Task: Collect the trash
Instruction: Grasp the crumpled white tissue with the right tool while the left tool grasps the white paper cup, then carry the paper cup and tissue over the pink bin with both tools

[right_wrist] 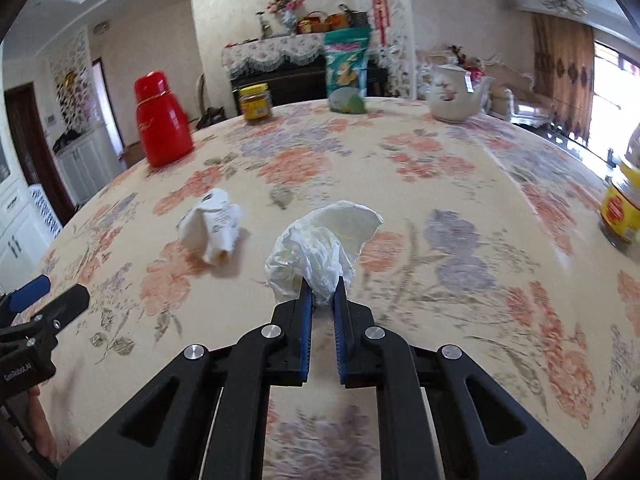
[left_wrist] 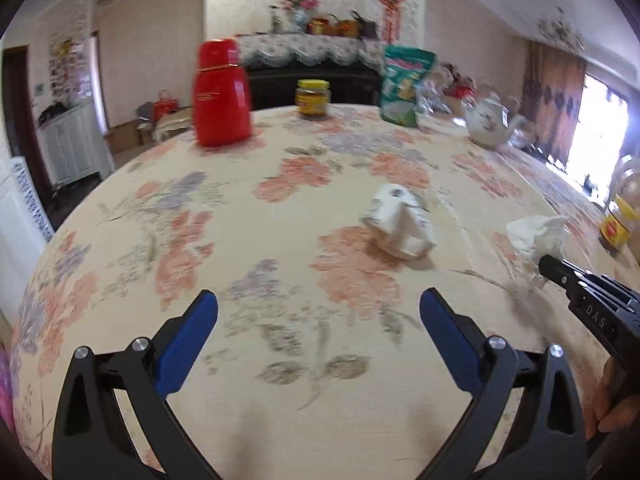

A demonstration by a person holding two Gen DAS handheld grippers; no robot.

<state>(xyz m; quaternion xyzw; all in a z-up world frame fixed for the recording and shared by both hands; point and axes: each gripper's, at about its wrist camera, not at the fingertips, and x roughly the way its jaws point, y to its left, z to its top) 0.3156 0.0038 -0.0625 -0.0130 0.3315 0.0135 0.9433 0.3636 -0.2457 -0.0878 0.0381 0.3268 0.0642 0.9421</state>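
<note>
My right gripper [right_wrist: 323, 296] is shut on a crumpled white plastic wrapper [right_wrist: 320, 240] and holds it just above the floral tablecloth; the wrapper also shows in the left wrist view [left_wrist: 536, 236] at the tip of the right gripper [left_wrist: 550, 266]. A crumpled white paper with print [right_wrist: 212, 228] lies on the cloth to the left of it, and shows in the left wrist view [left_wrist: 400, 224] ahead and right of my left gripper [left_wrist: 318, 312]. My left gripper is open and empty above the cloth; its fingers show at the left edge of the right wrist view [right_wrist: 44, 296].
A red thermos [left_wrist: 220, 96], a yellow-lidded jar [left_wrist: 313, 98], a green snack bag [left_wrist: 404, 84] and a white teapot [left_wrist: 490, 120] stand along the table's far edge [left_wrist: 280, 110]. Another yellow-labelled jar [right_wrist: 622, 208] stands at the right.
</note>
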